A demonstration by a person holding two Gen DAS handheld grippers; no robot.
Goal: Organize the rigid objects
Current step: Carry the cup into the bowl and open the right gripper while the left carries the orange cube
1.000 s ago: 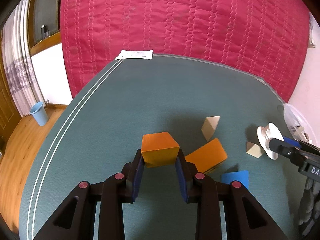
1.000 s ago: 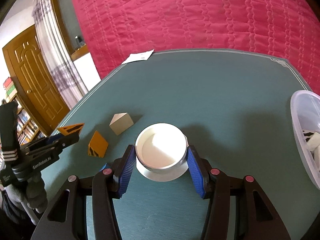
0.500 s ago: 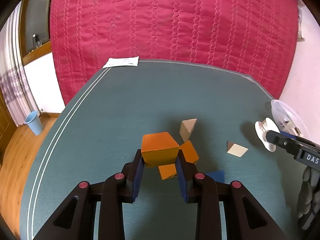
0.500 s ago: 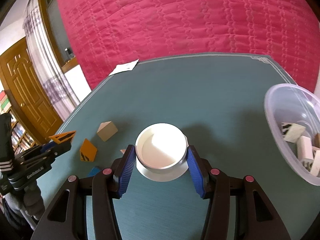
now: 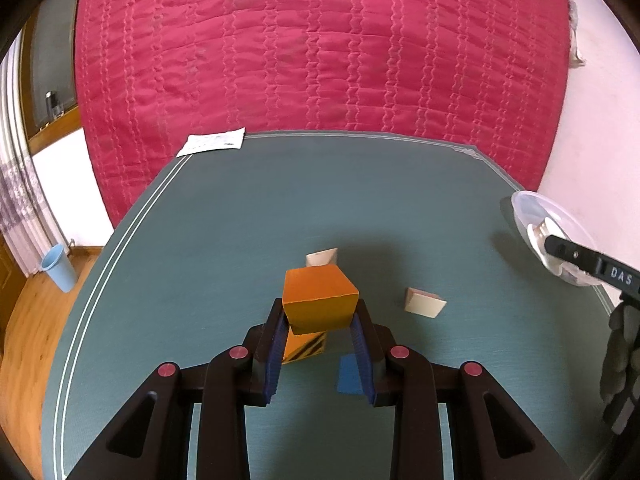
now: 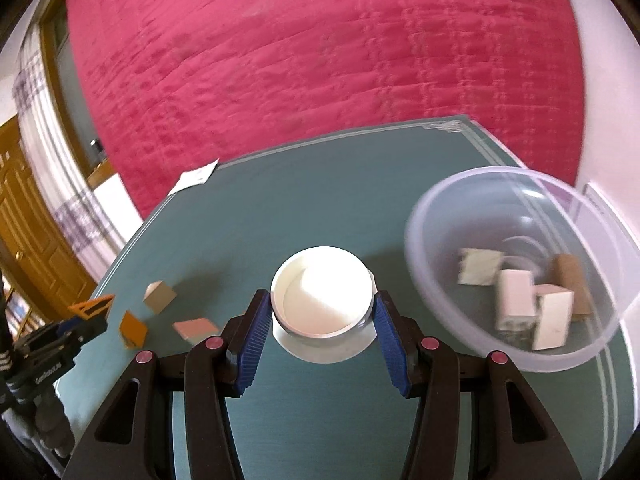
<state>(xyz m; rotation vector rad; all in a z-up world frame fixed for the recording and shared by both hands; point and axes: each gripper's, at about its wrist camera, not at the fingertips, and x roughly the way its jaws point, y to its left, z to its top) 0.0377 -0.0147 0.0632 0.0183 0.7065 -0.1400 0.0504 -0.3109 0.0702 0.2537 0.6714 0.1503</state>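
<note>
My left gripper [image 5: 320, 320] is shut on an orange block [image 5: 318, 298], held above the green table [image 5: 224, 240]. Under it lie an orange striped block [image 5: 306, 348], a blue piece [image 5: 350, 372] and two pale wooden wedges [image 5: 424, 302] [image 5: 322, 258]. My right gripper [image 6: 322, 312] is shut on a white round spool [image 6: 322, 298], held above the table just left of a clear plastic bowl [image 6: 440, 216] that holds several pale blocks [image 6: 516, 298]. In the right wrist view the left gripper [image 6: 86, 312] with its orange block shows at the far left, near loose blocks [image 6: 160, 296].
A white paper slip [image 5: 212, 142] lies at the table's far left corner. A red quilted cloth [image 5: 320, 48] hangs behind the table. A blue bin [image 5: 60, 268] stands on the wooden floor at left. A gloved hand [image 5: 620, 360] shows at the right edge.
Both grippers have moved right across the table with their loads. The clear bowl has come much closer in the right wrist view; the loose blocks have slid left and under the left gripper.
</note>
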